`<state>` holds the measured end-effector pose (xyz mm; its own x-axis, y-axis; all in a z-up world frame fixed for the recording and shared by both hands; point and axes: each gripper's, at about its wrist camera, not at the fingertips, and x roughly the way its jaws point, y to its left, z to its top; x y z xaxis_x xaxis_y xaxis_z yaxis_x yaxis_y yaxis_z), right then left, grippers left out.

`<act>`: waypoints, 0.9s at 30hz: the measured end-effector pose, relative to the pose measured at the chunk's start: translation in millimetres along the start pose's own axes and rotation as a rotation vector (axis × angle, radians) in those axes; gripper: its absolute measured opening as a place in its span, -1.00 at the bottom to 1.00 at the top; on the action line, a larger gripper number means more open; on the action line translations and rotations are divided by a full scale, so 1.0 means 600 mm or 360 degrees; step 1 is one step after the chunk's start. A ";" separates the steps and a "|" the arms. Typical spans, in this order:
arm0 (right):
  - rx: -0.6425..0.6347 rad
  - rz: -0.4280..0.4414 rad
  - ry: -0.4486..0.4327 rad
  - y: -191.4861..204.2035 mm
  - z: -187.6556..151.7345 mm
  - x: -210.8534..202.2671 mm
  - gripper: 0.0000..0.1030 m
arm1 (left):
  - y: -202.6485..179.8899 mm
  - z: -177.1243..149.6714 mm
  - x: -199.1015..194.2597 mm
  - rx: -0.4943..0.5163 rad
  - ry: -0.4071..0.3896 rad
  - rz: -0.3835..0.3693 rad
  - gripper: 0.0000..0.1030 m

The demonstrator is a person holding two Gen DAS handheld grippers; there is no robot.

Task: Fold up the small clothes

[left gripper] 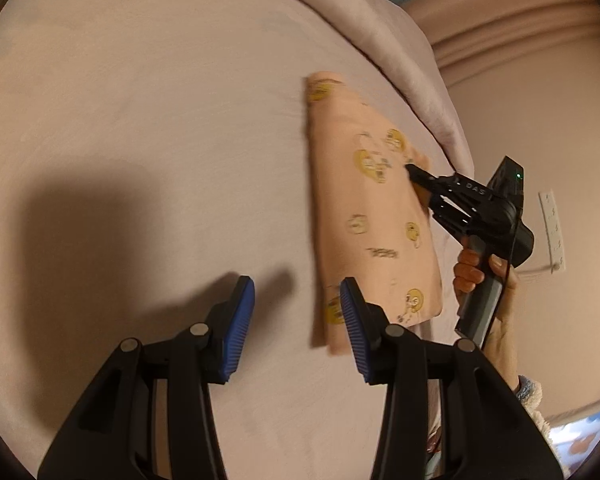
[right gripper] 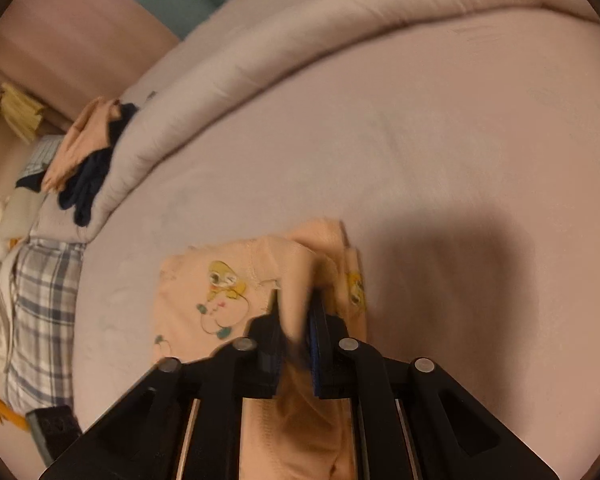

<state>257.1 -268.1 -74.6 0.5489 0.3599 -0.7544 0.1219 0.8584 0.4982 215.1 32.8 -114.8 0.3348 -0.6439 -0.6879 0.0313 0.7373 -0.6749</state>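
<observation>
Right tongs (right gripper: 294, 316): pressed together on a bunched fold of the peach garment (right gripper: 220, 300); cloth runs up between the two pads and out below them. From the left wrist view the same tongs (left gripper: 414, 172) bite the garment's far edge, the person's hand (left gripper: 476, 268) on the handle.

Left tongs (left gripper: 298, 308): spread wide, holding nothing, hovering over the bedsheet (left gripper: 160, 140) with the right pad over the garment's near corner.

Garment position: it lies mostly flat on the bed in a long, roughly rectangular shape, beside the rolled duvet (right gripper: 300, 40), with the pinched edge raised off the sheet.

Handling, as a judgement: light, thin, fully limp knit; it should drape and sag from any pinch point rather than hold a line. Not fragile and not slippery against the matte sheet, so it will likely drag and wrinkle if pulled flat along the bed instead of lifted.

Where to hold: corners and hemmed edges, one per tongs, so the fold stays square; the free near corner under the left tongs looks like the natural second grip.

Count: two tongs; one peach garment with yellow cartoon prints being worked; one heap of other clothes (right gripper: 84, 160) on the duvet end, its pieces too tangled to number; a checked cloth (right gripper: 44, 312) at the bed's edge.
</observation>
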 end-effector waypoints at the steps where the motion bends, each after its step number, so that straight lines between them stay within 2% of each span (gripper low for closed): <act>1: -0.0020 -0.0020 -0.0034 0.002 -0.004 -0.009 -0.74 | -0.015 0.004 0.003 0.0046 -0.0006 0.0001 -0.15; 4: -0.0164 -0.0138 -0.0184 0.023 -0.023 -0.057 -0.68 | -0.051 0.018 0.010 0.0164 -0.0070 0.0002 -0.18; 7: -0.0332 -0.0052 -0.0249 0.046 -0.048 -0.094 -0.68 | -0.085 0.040 0.026 0.0236 -0.0125 -0.0019 -0.19; 8: -0.0393 -0.0023 -0.0245 0.055 -0.059 -0.102 -0.68 | -0.093 0.047 0.033 0.0260 -0.0140 -0.0015 -0.21; 10: -0.0497 0.0008 -0.0219 0.069 -0.081 -0.109 -0.68 | -0.117 0.060 0.053 0.0344 -0.0169 0.0028 -0.41; 12: -0.0569 -0.0002 -0.0184 0.074 -0.100 -0.105 -0.68 | -0.132 0.068 0.072 0.0395 -0.0172 0.0072 -0.59; 14: -0.0639 -0.0030 -0.0144 0.076 -0.118 -0.094 -0.68 | -0.135 0.072 0.092 0.0414 -0.0147 0.0099 -0.68; 17: -0.0688 -0.0112 -0.0082 0.063 -0.133 -0.076 -0.68 | -0.124 0.074 0.130 0.0418 -0.0081 0.0194 -0.71; 19: -0.0684 -0.0156 -0.0055 0.051 -0.134 -0.062 -0.68 | -0.110 0.078 0.149 0.0390 -0.0040 0.0214 -0.67; 27: -0.0687 -0.0145 -0.0088 0.061 -0.139 -0.080 -0.68 | -0.122 0.056 0.127 0.0471 -0.0086 0.0278 -0.75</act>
<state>166.0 -223.5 -55.9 0.5966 0.2658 -0.7572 -0.1781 0.9639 0.1980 270.2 -63.5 -109.0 0.4080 -0.4971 -0.7658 0.2382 0.8677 -0.4363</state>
